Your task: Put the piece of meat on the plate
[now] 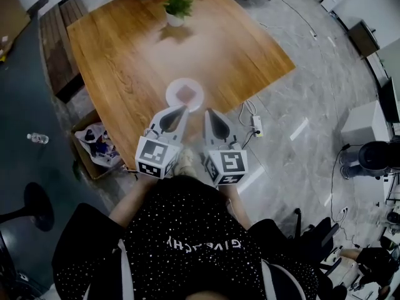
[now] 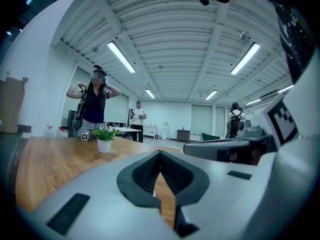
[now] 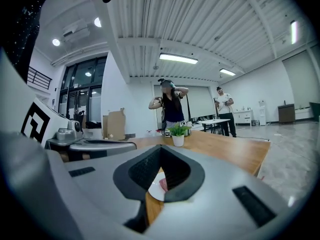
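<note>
Left tongs (image 1: 182, 110) pressed together, nothing between them. Right tongs (image 1: 208, 113) closed tight too, and empty. Both sit side by side over the near edge of the brown wooden worktop (image 1: 119, 61). Just beyond their tips is the round white plate (image 1: 170, 96), and the reddish-brown piece of meat (image 1: 187, 93) lies on it. The left tips may be over the rim, hard to judge from above. A small green potted plant (image 1: 177, 7) stands far back.

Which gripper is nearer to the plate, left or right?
Left. The left gripper ends at the near rim of the plate; the right gripper ends just off its right side.
</note>
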Demonstrator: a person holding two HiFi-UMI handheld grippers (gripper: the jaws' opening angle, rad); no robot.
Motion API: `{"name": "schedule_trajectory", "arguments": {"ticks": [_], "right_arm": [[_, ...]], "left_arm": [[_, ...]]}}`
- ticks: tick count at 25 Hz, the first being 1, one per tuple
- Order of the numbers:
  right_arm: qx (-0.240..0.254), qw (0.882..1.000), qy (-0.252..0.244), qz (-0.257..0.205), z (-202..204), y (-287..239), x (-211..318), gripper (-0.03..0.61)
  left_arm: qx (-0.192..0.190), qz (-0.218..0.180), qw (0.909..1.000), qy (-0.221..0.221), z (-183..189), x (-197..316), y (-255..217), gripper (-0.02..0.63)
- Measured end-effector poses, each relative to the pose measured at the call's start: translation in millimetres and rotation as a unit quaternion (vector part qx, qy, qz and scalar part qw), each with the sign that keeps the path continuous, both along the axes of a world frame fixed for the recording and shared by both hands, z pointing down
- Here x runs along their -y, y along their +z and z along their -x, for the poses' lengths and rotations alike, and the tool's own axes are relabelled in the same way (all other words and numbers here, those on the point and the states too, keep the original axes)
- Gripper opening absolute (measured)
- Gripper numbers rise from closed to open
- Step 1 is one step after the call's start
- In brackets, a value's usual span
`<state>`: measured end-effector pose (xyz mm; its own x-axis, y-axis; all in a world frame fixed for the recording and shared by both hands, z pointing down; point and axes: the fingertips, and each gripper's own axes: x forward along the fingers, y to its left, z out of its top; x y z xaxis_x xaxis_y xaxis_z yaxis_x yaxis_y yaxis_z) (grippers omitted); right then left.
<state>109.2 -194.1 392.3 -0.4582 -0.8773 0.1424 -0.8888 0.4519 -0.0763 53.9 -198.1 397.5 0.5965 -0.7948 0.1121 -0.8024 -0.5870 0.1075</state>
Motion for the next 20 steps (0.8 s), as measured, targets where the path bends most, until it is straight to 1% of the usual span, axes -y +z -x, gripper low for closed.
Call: {"name": "schedule_trajectory", "arguments": {"ticks": [5,11,20], "right_arm": [[-0.004,1.0,0.0,0.001,3,0,-4,0.009],[-0.01,1.0,-0.005,0.002,11,1,-10,0.009],[-0.015,1.0,-0.002,0.001,11,0,-12,0.009]], "left_arm": [[-0.002,0.002,1.0,0.001,1,-5,0,0.006],[-0.008,0.014,0.9999,0.002,8,-11,5,0.006],[-0.006,0.012,0.9998,0.012,6,-11,5,0.006]]}}
